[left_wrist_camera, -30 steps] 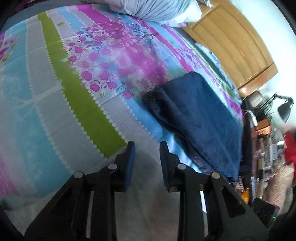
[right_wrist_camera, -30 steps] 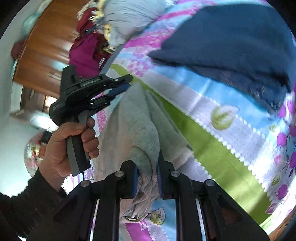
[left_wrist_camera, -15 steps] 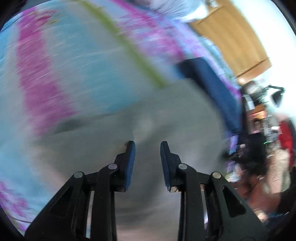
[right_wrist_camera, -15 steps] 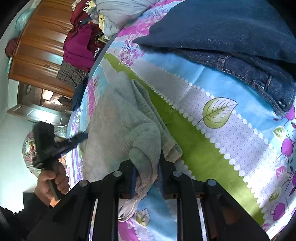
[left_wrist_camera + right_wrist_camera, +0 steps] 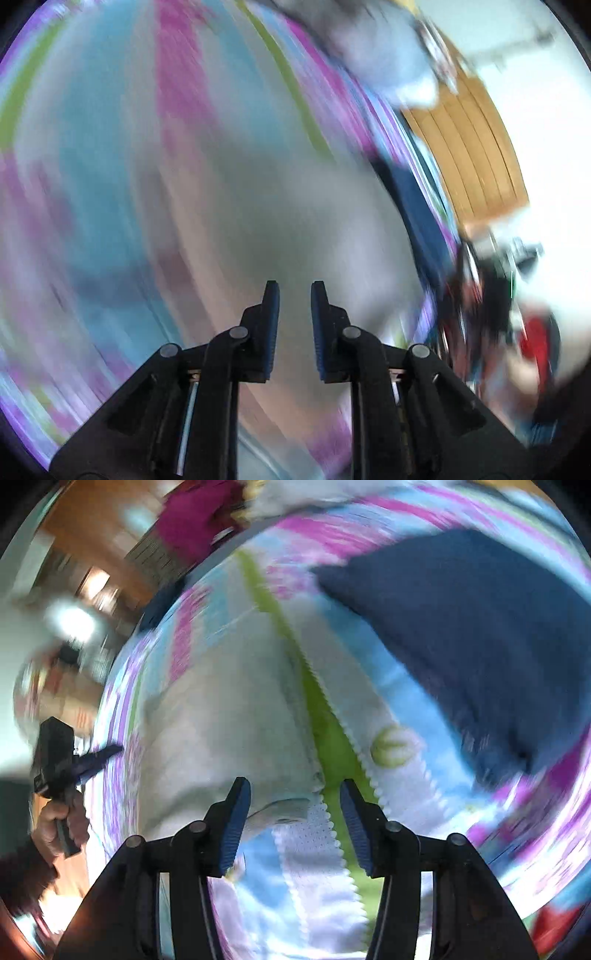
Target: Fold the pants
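Note:
Grey pants [image 5: 221,720] lie flat on the striped floral bedsheet [image 5: 406,709]. My right gripper [image 5: 295,790] hovers over their near corner. Its jaws are opening, and the fabric lies below them, untouched by the pads. At the left edge of the right wrist view, a hand [image 5: 62,819] holds my left gripper [image 5: 107,753] at the far side of the pants. The left wrist view is heavily blurred. In it my left gripper [image 5: 293,295] is over the grey pants [image 5: 277,221], its jaws closing with a narrow gap and nothing seen between them.
Folded dark blue jeans [image 5: 461,627] lie on the bed beyond the grey pants, also seen as a blurred strip of jeans [image 5: 417,206]. A wooden wardrobe [image 5: 472,155] stands past the bed. Magenta clothes [image 5: 199,517] are piled at the bed's far end.
My right gripper has let go of the bunched grey fabric, which now lies flat. My left gripper has swept fast across the pants toward their far side, its gap slightly narrower.

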`<action>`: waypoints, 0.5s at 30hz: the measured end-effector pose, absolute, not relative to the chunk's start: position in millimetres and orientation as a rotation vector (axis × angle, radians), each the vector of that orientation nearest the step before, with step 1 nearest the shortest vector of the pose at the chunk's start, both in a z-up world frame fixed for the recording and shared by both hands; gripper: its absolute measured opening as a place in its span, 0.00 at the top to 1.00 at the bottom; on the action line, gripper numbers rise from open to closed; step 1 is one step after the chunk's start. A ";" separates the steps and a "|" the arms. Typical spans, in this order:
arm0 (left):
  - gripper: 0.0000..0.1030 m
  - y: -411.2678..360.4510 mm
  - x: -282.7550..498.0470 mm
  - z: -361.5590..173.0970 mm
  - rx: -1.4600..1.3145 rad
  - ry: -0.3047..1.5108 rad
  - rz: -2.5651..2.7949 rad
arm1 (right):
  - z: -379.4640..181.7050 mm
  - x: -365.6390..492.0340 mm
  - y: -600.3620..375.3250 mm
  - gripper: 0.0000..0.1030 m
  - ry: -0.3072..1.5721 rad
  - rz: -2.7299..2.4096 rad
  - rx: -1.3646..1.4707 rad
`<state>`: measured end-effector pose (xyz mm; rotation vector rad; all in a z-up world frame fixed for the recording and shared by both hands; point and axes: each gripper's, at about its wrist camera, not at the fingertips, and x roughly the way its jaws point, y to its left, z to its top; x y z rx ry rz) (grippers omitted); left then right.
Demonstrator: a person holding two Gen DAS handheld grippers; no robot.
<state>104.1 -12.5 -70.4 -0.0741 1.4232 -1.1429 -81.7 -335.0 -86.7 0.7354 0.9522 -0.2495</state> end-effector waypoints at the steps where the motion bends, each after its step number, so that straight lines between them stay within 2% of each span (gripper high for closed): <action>1: 0.83 -11.3 84.3 -73.1 -0.069 1.439 -1.161 | -78.7 -73.0 -335.5 0.47 0.973 -0.212 0.683; 5: 0.80 -17.6 57.5 -111.6 -0.156 1.472 -1.202 | -76.3 -20.1 -332.4 0.47 0.998 -0.047 0.609; 7: 0.89 -23.1 43.0 -138.3 -0.027 1.514 -1.180 | -82.6 13.6 -324.2 0.47 1.003 0.044 0.588; 10: 0.87 -14.4 42.6 -110.6 -0.107 1.491 -1.193 | -79.1 68.5 -309.0 0.46 1.024 0.203 0.524; 11: 0.85 -7.4 41.8 -94.6 -0.155 1.424 -1.185 | -75.8 88.6 -300.1 0.43 1.045 0.275 0.469; 12: 0.74 -0.2 40.4 -89.8 -0.195 1.385 -1.152 | -70.8 117.1 -284.5 0.37 1.077 0.376 0.340; 13: 0.59 10.5 38.6 -89.1 -0.249 1.363 -1.094 | -69.5 135.9 -272.1 0.26 1.097 0.454 0.247; 15: 0.59 28.9 30.4 -100.9 -0.293 1.382 -0.983 | -71.6 179.8 -248.1 0.21 1.150 0.591 0.039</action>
